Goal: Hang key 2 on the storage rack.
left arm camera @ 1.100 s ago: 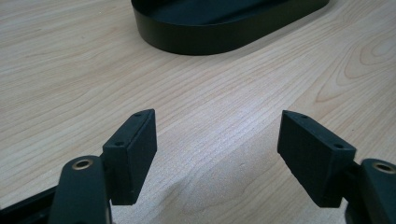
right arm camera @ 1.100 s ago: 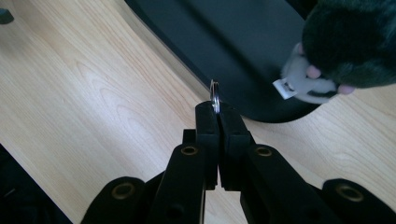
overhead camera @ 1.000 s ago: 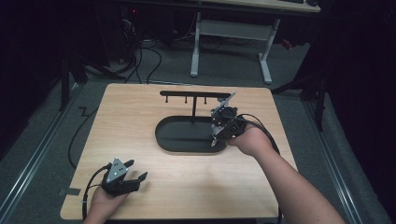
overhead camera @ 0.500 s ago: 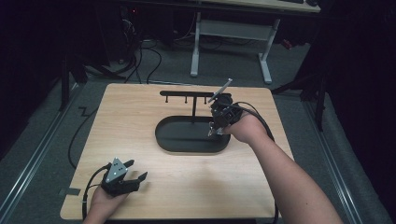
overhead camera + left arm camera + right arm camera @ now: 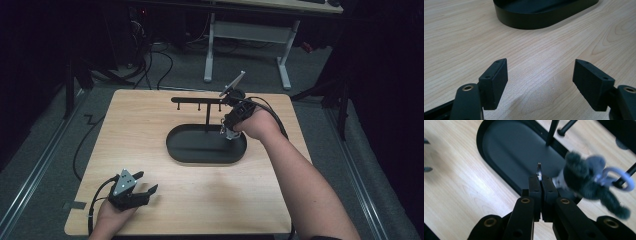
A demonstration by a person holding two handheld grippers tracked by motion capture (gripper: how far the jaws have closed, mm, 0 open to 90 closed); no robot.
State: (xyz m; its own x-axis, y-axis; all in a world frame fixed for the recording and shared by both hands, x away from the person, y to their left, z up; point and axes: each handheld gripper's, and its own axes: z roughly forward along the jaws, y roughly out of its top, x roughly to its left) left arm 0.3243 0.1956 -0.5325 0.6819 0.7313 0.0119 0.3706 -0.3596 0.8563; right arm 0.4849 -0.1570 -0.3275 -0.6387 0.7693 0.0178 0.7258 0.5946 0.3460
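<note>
The right gripper (image 5: 231,126) hangs above the right end of the black oval tray (image 5: 185,150), which sits a little right of the middle of the worktop (image 5: 150,125), nearer the far edge than the near one. Its jaws are pressed tight together on a thin metal key ring (image 5: 539,171), seen edge-on poking up from between the pads in the right gripper view. From that ring dangles a small fuzzy keychain toy (image 5: 586,182), dark grey with a paler grey patch and a pale lilac loop, swinging off to one side of the jaws and blurred; in the high view it is only a small pale speck under the gripper (image 5: 229,134). A slim black post rises from the tray and carries a horizontal hanger bar (image 5: 197,100) with short pegs pointing down; the right gripper is just beside the right end of that bar, and whether the toy touches a peg I cannot tell. The left gripper (image 5: 145,192) rests near the worktop's near left corner, well apart from the tray, held in a hand low over the wood. Its jaws stand part-way apart with bare wood grain between the pads (image 5: 496,80), and the tray's rounded end shows beyond them.
</note>
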